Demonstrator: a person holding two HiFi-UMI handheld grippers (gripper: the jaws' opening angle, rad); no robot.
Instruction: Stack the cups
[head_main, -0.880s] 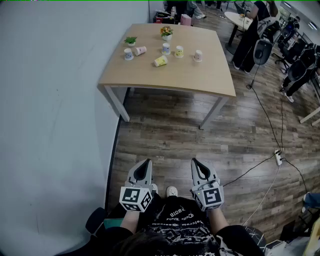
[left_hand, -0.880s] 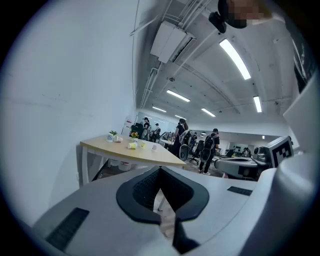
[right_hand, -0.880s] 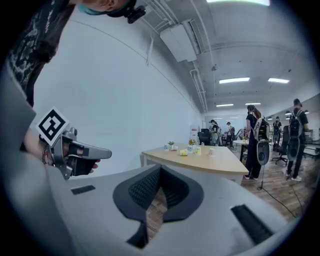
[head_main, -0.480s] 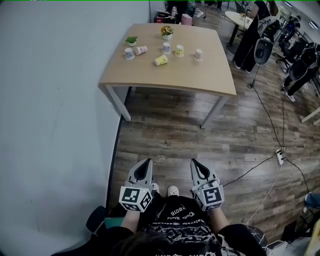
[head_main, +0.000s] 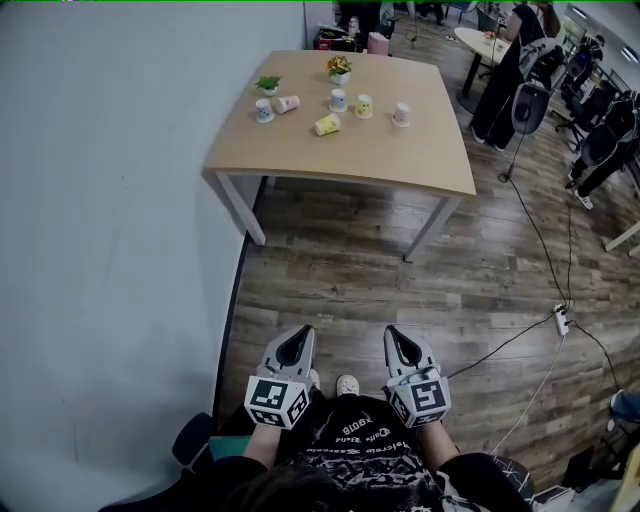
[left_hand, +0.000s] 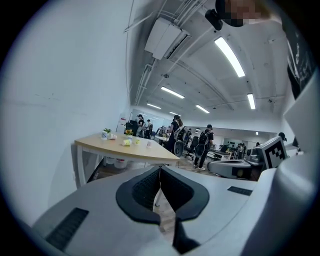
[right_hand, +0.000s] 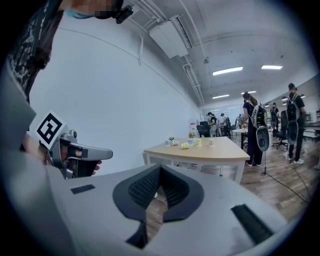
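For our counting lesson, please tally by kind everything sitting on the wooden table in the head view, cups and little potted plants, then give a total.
Cups: 6
Potted plants: 2
Total on the table: 8

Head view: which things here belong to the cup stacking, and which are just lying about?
For the job: bluish paper cup, standing; pink paper cup, tipped over; yellow paper cup, tipped over; three pale paper cups, standing; left gripper and right gripper, both shut and empty.

Just lying about: green potted plant; pot of orange flowers; white power strip on the floor.
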